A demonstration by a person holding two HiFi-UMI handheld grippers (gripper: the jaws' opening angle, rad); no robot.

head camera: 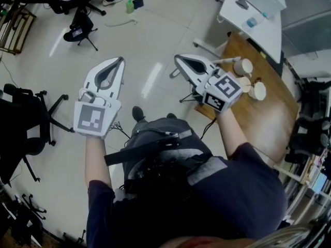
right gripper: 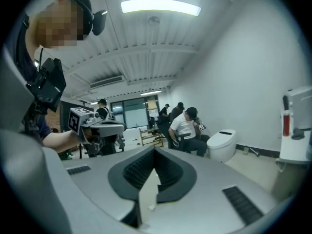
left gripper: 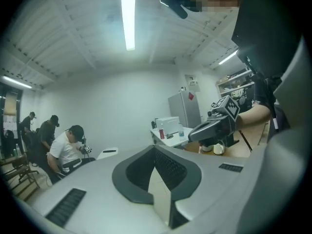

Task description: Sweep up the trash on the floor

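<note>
I see pale tiled floor (head camera: 165,30): green bottle (head camera: 130,6) near top, black office chair (head camera: 26,128) at left. Wooden desk (head camera: 269,119) at right carries white cup (head camera: 243,66), second cup (head camera: 257,91).

Left gripper (head camera: 120,61) and right gripper (head camera: 178,58) were white, inner linings dark grey, cubes black-and-white square-patterned. Table (head camera: 269,123) was brown wood-grain; floor (head camera: 155,30) pale glossy tile; bottle (head camera: 130,6) green.
</note>
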